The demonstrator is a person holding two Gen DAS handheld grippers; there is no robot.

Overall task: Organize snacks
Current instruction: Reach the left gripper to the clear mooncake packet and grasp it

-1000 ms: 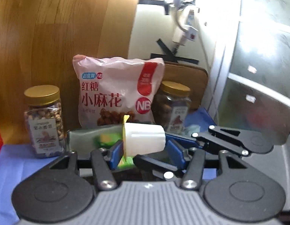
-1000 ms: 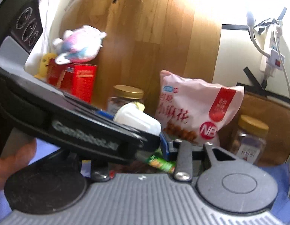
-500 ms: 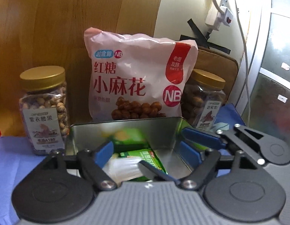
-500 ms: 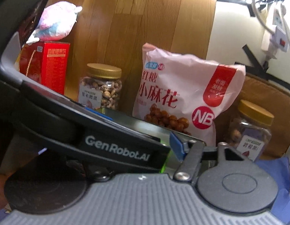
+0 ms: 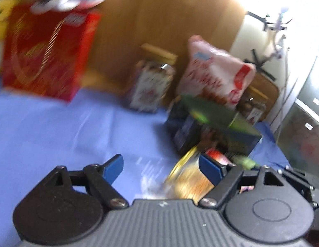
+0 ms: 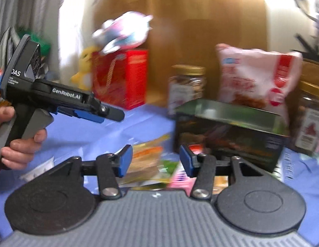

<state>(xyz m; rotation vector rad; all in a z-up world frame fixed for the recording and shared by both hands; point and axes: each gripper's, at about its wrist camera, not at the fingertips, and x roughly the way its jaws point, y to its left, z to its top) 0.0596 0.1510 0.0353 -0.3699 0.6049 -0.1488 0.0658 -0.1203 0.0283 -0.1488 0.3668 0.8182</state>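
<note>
An open dark tin box [image 6: 229, 135] stands on the blue cloth; it also shows in the blurred left wrist view [image 5: 213, 129]. Loose snack packets [image 6: 147, 162] lie in front of it, among them a yellow packet [image 5: 188, 179] and a pink one [image 6: 180, 180]. My left gripper [image 5: 161, 166] is open and empty, low over the cloth left of the tin; it also shows in the right wrist view [image 6: 101, 114]. My right gripper [image 6: 155, 160] is open and empty above the packets.
Behind the tin lean a pink snack bag [image 6: 258, 80] and two gold-lidded nut jars [image 6: 186, 88] [image 6: 310, 123]. A red box [image 6: 120, 78] with a plush toy [image 6: 122, 30] on top stands at the left. A wooden board [image 6: 200, 20] backs everything.
Both grippers have pulled back and away from the tin. The left gripper has let go of the white cup and swung left; it now hangs low over the cloth.
</note>
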